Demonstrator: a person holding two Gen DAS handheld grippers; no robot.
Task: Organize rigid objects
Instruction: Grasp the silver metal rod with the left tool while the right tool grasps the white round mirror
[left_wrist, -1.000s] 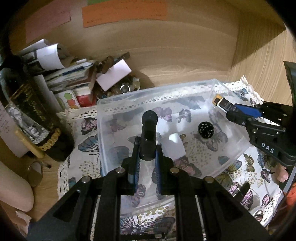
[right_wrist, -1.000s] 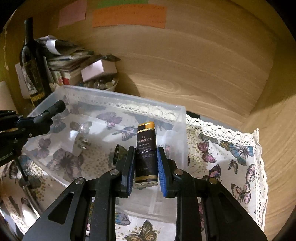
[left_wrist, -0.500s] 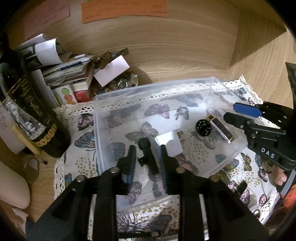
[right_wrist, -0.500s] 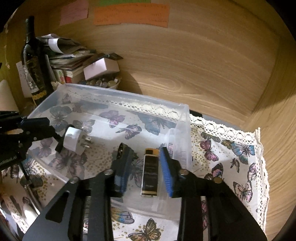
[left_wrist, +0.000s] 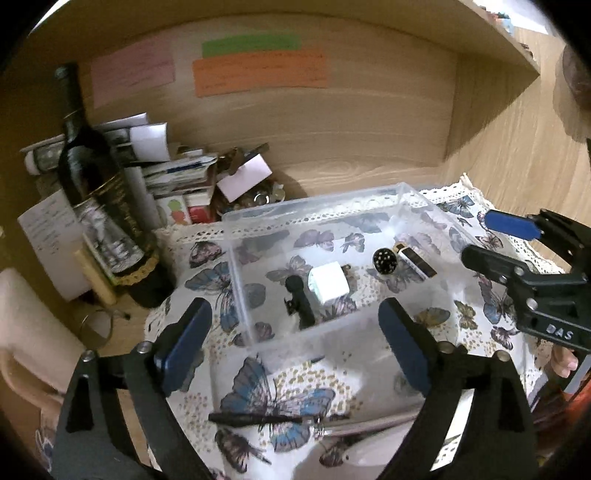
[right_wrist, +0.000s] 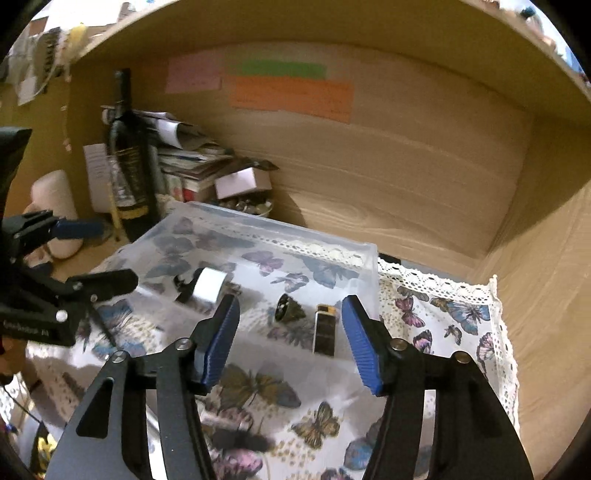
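Observation:
A clear plastic bin (left_wrist: 236, 251) (right_wrist: 369, 266) stands on a butterfly-print cloth. In it lie a small black clip microphone (left_wrist: 300, 300), a white plug adapter (left_wrist: 328, 282) (right_wrist: 208, 288), a black dotted knob (left_wrist: 385, 260) (right_wrist: 290, 307) and a black-and-gold lighter (left_wrist: 415, 260) (right_wrist: 325, 332). My left gripper (left_wrist: 291, 339) is open and empty, just in front of the bin. My right gripper (right_wrist: 290, 339) is open and empty, above the bin's near edge by the lighter; it also shows in the left wrist view (left_wrist: 495, 240).
A dark wine bottle (left_wrist: 98, 206) (right_wrist: 129, 166), stacked papers and boxes (left_wrist: 177, 177) and a bowl of small metal bits (right_wrist: 243, 205) crowd the back left. Wooden walls close in behind and right. A black pen-like tool (left_wrist: 258, 419) lies on the cloth near me.
Both grippers have opened wide and pulled back from the bin. The microphone and lighter now lie loose on the bin floor.

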